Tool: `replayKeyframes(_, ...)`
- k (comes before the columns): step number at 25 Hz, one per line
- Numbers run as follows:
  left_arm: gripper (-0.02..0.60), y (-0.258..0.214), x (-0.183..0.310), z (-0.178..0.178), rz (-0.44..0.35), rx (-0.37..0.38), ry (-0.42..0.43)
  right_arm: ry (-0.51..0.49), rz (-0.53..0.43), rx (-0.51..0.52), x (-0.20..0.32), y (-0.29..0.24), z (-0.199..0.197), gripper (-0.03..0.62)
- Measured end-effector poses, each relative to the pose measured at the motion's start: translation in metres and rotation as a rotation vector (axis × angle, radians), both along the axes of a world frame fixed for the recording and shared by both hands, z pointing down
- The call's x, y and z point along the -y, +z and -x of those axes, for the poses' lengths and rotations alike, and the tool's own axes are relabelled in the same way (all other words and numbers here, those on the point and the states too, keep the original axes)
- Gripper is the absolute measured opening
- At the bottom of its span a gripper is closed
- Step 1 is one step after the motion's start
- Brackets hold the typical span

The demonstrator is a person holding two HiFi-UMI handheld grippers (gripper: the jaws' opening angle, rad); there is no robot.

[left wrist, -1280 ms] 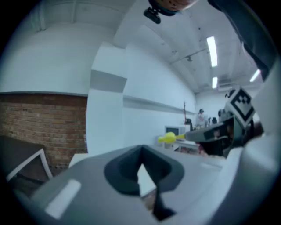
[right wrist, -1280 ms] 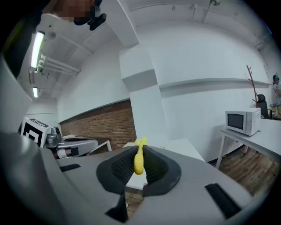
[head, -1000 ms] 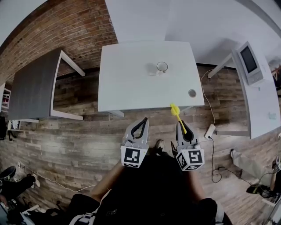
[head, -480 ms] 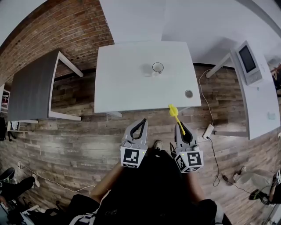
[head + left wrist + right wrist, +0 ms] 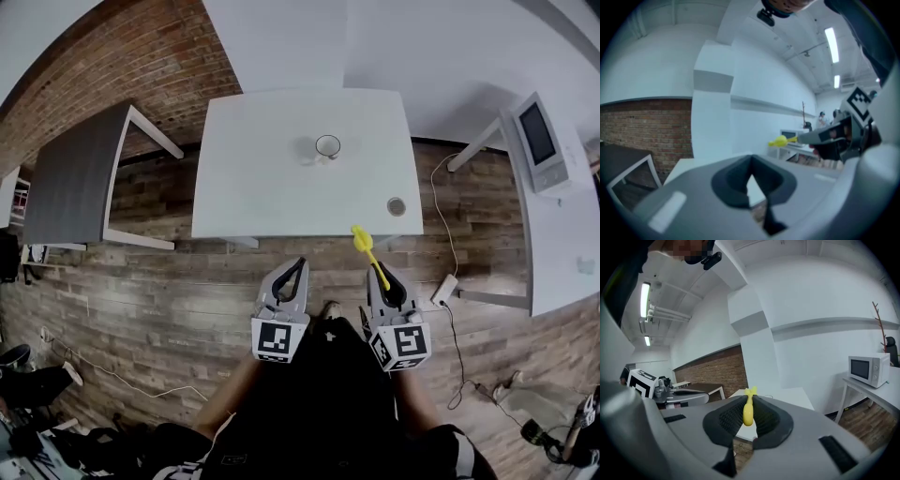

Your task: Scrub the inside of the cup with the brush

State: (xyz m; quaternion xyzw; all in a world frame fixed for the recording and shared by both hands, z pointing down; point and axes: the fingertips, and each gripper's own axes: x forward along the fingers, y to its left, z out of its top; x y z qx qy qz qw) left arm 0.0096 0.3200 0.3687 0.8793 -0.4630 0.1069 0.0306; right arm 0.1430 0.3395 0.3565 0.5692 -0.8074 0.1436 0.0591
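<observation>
The plank floor (image 5: 169,281) fills most of what lies below you. On it stands the white table (image 5: 272,178) straight ahead, with a dark grey table (image 5: 70,183) off to your left and a white side table (image 5: 562,244) bearing a microwave (image 5: 537,141) off to your right.

Your two grippers hang side by side over the floor, short of the white table's near edge, both pointing towards it. Your left gripper (image 5: 297,263) is clenched with its jaws pressed together and nothing between them. Your right gripper (image 5: 382,272) is grasping the yellow brush (image 5: 367,251) by its handle, the pads tight on either side of it, and the brush head juts forward past the jaw tips, about as far as the table's near edge in the head view.

The cup (image 5: 327,146) stands upright on the white table, towards the far side and near the middle, well apart from both grippers and from the brush. A small round disc (image 5: 397,206) lies on the same table near its front right corner; you cannot tell what it is.
</observation>
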Motion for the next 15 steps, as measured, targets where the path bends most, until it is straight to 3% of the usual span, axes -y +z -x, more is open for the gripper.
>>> replayKeyframes(8, 0.005, 0.013, 0.028, 0.0, 0.027, 0.017, -0.009, -0.017, 0.033, -0.005, 0.032, 0.014, -0.004, 0.029)
replayKeyframes(15, 0.005, 0.026, 0.096, -0.002, 0.033, 0.024, 0.078, 0.016, 0.042, -0.044, 0.089, 0.017, 0.003, 0.029)
